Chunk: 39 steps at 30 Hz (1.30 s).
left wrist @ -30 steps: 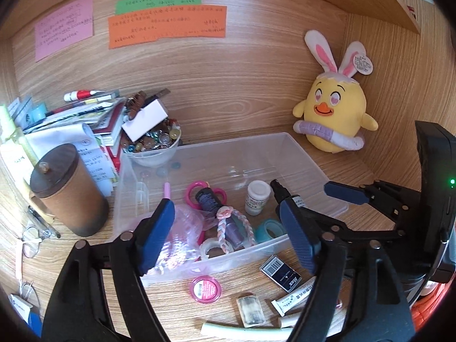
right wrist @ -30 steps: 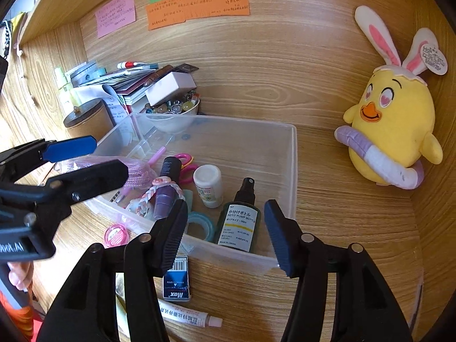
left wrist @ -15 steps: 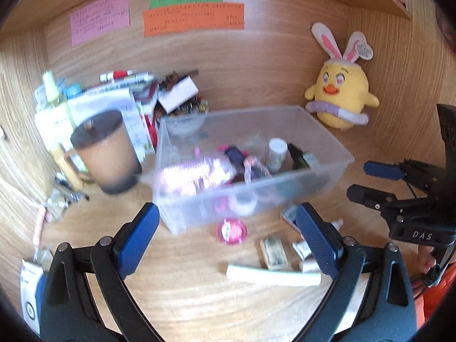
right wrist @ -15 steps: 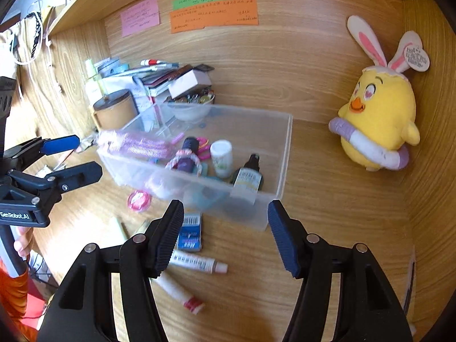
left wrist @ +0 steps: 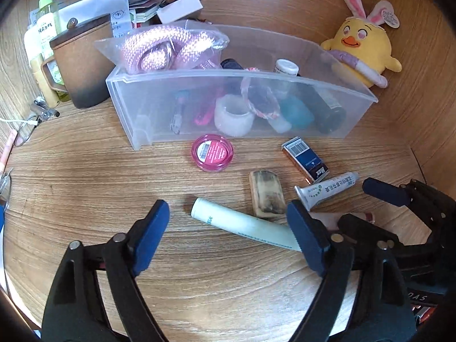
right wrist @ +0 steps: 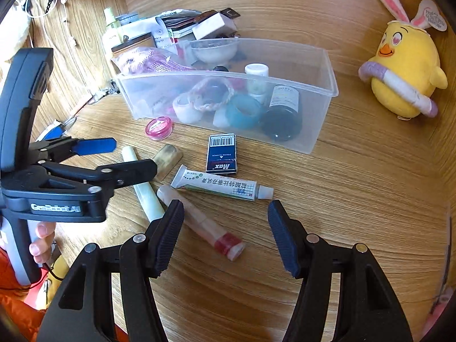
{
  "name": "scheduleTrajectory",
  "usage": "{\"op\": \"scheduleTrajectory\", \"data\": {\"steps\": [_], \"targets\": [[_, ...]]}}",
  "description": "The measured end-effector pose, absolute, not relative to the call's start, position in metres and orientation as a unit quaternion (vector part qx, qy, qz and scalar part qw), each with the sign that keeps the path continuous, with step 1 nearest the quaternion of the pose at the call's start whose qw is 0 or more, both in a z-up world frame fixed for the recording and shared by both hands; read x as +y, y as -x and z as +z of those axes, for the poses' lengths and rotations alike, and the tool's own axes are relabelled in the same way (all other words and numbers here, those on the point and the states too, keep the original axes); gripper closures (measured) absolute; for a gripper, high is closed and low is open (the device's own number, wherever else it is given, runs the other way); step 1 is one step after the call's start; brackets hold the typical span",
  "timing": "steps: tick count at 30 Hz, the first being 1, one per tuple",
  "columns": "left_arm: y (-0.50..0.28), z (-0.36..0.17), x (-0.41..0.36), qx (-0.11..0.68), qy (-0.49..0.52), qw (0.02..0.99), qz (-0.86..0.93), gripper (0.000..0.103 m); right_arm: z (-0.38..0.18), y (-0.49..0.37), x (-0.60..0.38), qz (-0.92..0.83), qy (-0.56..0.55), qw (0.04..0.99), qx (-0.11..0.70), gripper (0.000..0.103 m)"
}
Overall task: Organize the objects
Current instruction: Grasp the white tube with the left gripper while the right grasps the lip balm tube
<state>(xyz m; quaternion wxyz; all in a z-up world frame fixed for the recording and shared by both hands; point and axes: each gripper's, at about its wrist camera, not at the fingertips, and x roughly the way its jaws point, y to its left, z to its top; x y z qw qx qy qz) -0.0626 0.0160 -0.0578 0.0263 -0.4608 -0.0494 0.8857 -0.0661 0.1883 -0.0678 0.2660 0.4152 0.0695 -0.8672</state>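
Observation:
A clear plastic bin (left wrist: 159,91) (right wrist: 325,91) holds a pink bag, tape rolls and small bottles. On the desk in front lie a pink round jar (left wrist: 212,152) (right wrist: 159,126), a worn eraser (left wrist: 266,192) (right wrist: 166,156), a blue Max box (left wrist: 305,159) (right wrist: 222,154), a white ointment tube (left wrist: 327,189) (right wrist: 219,186), a long pale green tube (left wrist: 242,223) (right wrist: 142,188) and a beige stick with a red end (right wrist: 202,222). My left gripper (left wrist: 228,239) (right wrist: 125,156) is open above the pale green tube. My right gripper (right wrist: 225,235) (left wrist: 367,202) is open over the beige stick.
A yellow plush chick (left wrist: 362,48) (right wrist: 404,68) sits at the back right. A brown lidded cup (left wrist: 82,65), bottles, papers and a small white box (left wrist: 179,10) crowd the back left. Keys and glasses (left wrist: 34,116) lie at the left desk edge.
Both grippers have pulled back from over the bin and tilted down toward the loose items on the desk. Both stay open and empty.

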Motion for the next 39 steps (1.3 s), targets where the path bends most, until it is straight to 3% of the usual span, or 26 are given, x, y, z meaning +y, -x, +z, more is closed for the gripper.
{"op": "scheduleTrajectory", "data": {"steps": [6,12,16,18,20,30,31,34,36,39], "targets": [[0.044,-0.059,0.009,-0.022,0.459,0.016,0.888,0.039,-0.072,0.060,0.184,-0.853,-0.425,0.293,0.075,0.063],[0.027,-0.057,-0.002,-0.024,0.468,0.007,0.883,0.041,-0.073,0.050,0.177,-0.850,-0.423,0.302,0.084,0.069],[0.014,-0.046,-0.017,-0.068,0.467,-0.002,0.881,0.038,-0.073,0.046,0.176,-0.851,-0.422,0.302,0.085,0.069],[0.006,-0.041,-0.018,-0.075,0.463,-0.015,0.883,0.023,-0.073,0.046,0.176,-0.851,-0.422,0.302,0.084,0.069],[-0.008,-0.040,-0.020,-0.082,0.461,-0.032,0.883,0.018,-0.074,0.045,0.176,-0.852,-0.420,0.301,0.085,0.069],[-0.026,-0.056,-0.001,-0.095,0.486,-0.025,0.868,0.021,-0.074,0.039,0.176,-0.857,-0.408,0.301,0.086,0.069],[-0.027,-0.057,0.002,-0.092,0.483,-0.026,0.870,0.022,-0.074,0.038,0.176,-0.858,-0.406,0.301,0.087,0.069],[-0.028,-0.056,0.012,-0.060,0.475,-0.022,0.878,0.046,-0.074,0.035,0.176,-0.860,-0.403,0.301,0.086,0.071],[-0.029,-0.056,0.016,-0.049,0.471,-0.013,0.881,0.065,-0.074,0.033,0.176,-0.860,-0.402,0.302,0.084,0.078],[-0.030,-0.055,0.018,-0.041,0.465,0.000,0.884,0.079,-0.075,0.032,0.179,-0.860,-0.404,0.304,0.073,0.086]]}}
